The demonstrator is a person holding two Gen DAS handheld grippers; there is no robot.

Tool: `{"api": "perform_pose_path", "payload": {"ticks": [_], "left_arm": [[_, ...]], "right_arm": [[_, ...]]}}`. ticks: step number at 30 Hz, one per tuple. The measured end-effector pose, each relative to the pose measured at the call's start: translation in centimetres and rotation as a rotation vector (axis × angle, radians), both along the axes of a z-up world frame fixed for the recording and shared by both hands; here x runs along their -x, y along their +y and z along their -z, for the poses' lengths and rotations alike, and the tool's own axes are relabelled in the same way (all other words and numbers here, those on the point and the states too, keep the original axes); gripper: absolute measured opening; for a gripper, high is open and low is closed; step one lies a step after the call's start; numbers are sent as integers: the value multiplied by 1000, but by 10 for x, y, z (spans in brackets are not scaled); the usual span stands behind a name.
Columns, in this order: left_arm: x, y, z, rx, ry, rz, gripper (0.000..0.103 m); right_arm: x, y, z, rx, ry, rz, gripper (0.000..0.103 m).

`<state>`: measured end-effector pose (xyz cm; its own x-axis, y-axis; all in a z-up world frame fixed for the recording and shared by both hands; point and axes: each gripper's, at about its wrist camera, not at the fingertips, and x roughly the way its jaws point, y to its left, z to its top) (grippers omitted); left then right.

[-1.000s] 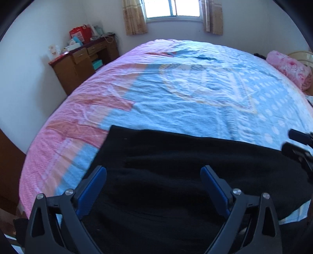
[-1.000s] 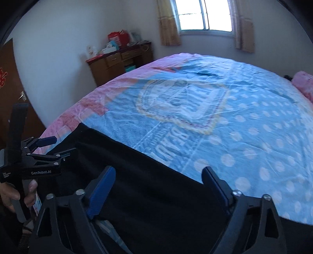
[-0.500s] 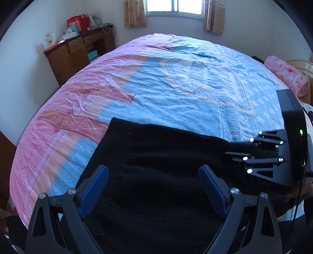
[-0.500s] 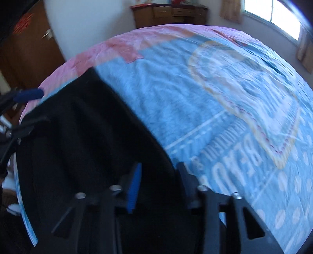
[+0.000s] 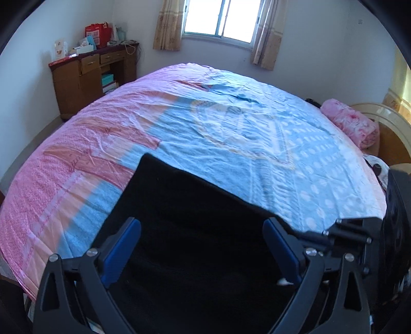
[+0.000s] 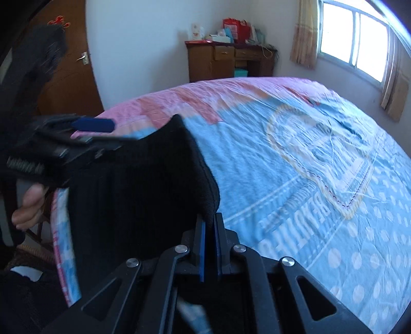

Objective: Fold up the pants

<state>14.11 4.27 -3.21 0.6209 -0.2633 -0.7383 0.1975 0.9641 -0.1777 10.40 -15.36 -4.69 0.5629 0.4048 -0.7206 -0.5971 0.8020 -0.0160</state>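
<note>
Now the black pants [image 5: 195, 231] lie near the foot edge of the bed [image 5: 231, 144], on its pink and blue sheet [image 6: 295, 167]. Right tongs [image 6: 209, 226]: both blue pads nearly together, clenched on a raised fold of the pants' edge; the cloth bulges up just ahead of the pads and rises off the sheet there. Log and frames agree that these jaws have just been closing, with the cloth between them. Left tongs [image 5: 201, 246]: released, blue fingers [image 5: 120, 249] spread wide over the dark cloth, nothing pinched; whether the tips touch the fabric I cannot tell. In the right view the left tongs show at the left edge, blurred, with a hand [image 6: 28, 205] on the grip. In the left view the right tongs' black frame shows at the right edge, just beside the pants. Past the bed: a wooden desk [image 5: 87, 77] against the wall, a curtained window [image 5: 221, 20], a pink blanket roll [image 5: 352, 123] at the right.
</note>
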Motion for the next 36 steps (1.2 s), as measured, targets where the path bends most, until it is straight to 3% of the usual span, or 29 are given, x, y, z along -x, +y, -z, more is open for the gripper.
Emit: {"api": "perform_pose_path", "payload": {"ticks": [9, 16, 19, 20, 22, 23, 25, 28, 32, 34, 36], "left_arm": [[-3, -6, 24, 67, 137, 17, 98], [-35, -28, 32, -75, 186, 4, 98], [-50, -36, 49, -127, 251, -3, 98], [-55, -38, 56, -139, 279, -1, 96], [-59, -40, 67, -186, 321, -17, 72], [-60, -37, 71, -193, 334, -21, 67], [-56, -28, 72, -149, 320, -24, 47], [-45, -8, 63, -18, 263, -43, 32], [-23, 28, 48, 225, 163, -86, 26], [-10, 41, 43, 284, 115, -128, 25], [6, 50, 39, 321, 59, -164, 25]], "right_arm": [[86, 38, 28, 106, -139, -43, 6], [114, 55, 42, 199, -207, -51, 6], [124, 58, 43, 216, -233, -62, 6], [126, 59, 43, 222, -235, -64, 6], [132, 63, 45, 246, -248, -69, 6], [137, 65, 45, 261, -260, -71, 6], [143, 70, 45, 276, -280, -71, 6], [148, 67, 43, 251, -278, -39, 6], [144, 51, 39, 173, -291, 68, 9], [142, 39, 30, 95, -293, 159, 14], [143, 17, 15, -52, -285, 241, 28]]}}
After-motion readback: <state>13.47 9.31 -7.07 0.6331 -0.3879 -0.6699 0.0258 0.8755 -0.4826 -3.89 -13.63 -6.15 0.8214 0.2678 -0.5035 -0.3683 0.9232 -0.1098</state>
